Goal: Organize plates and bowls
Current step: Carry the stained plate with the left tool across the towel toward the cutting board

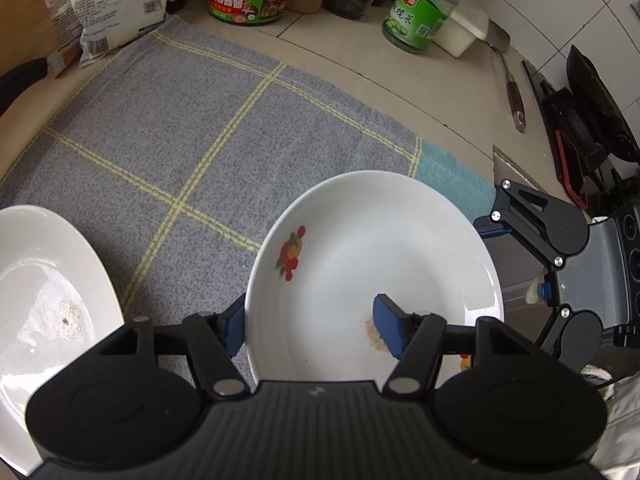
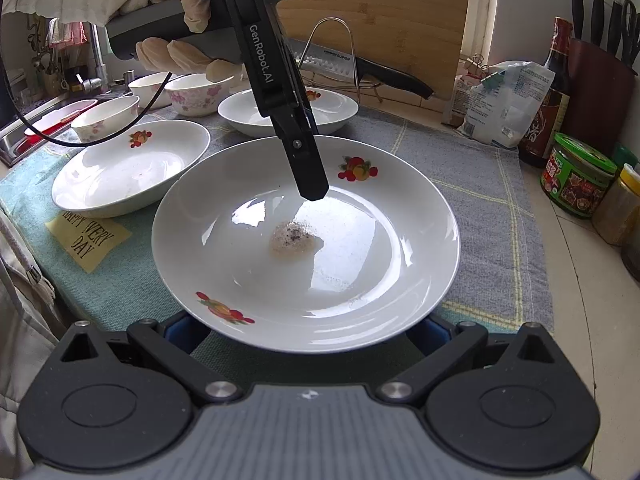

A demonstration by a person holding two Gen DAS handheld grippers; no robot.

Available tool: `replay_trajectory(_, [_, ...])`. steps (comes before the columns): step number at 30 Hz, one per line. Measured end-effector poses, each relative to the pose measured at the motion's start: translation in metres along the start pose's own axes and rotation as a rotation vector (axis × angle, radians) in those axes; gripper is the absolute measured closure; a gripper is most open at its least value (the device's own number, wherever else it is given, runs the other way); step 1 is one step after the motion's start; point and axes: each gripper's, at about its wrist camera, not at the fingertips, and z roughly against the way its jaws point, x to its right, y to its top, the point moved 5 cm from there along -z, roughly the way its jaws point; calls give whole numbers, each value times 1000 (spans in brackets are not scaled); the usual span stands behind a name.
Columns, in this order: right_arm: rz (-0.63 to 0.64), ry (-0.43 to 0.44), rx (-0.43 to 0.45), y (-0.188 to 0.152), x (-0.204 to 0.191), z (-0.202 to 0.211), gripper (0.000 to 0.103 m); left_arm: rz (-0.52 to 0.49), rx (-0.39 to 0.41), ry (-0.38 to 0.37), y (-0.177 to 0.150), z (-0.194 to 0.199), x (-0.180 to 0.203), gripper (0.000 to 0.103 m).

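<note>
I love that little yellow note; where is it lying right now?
In the right wrist view, the yellow note lies at the left on the teal towel, just in front of the left plate and beside the big center plate.

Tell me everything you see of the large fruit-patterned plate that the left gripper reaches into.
The plate is white, glossy, ceramic-looking, round and deep, with three fruit decals on its rim and greyish residue in the centre. It is over the checked cloth. The left gripper straddles its rim, one finger inside; the fingers of the right gripper show beneath the near rim.
</note>
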Motion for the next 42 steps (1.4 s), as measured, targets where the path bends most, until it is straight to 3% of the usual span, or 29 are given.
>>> replay_trajectory(42, [-7,-43,-28,22,112,-45,0,-4,82,58,101,-43,-45,39])
